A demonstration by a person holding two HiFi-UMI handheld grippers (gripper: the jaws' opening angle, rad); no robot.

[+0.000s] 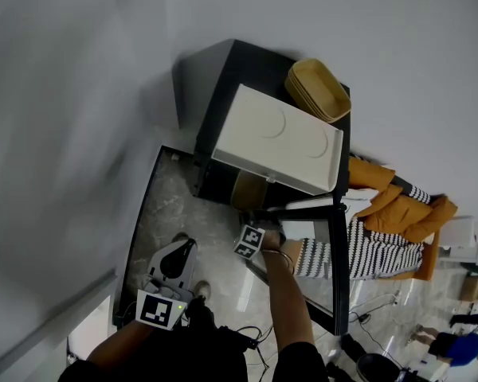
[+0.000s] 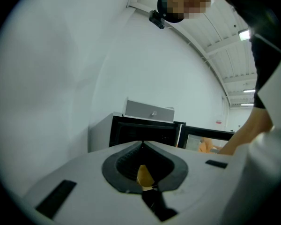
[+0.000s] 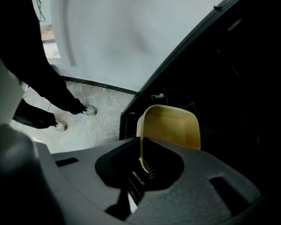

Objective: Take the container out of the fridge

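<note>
Slippage is our worry: the right gripper (image 3: pixel 141 148) pinches only the thin rim of the tan container (image 3: pixel 172 125) at the fridge (image 3: pixel 234 74) mouth, while our left gripper (image 2: pixel 142 146) hangs pressed together, empty, offering no support.

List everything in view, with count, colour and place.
fridge: one, black, against the white wall, door open
box: one, white, on top of the fridge
stacked containers: tan, on the fridge top behind the box, count unclear
container: one, tan, at the fridge opening
jacket: one, orange, right of the fridge door
left claw: grey, shut, over the floor left of the fridge
right claw: grey, shut on the container's rim
</note>
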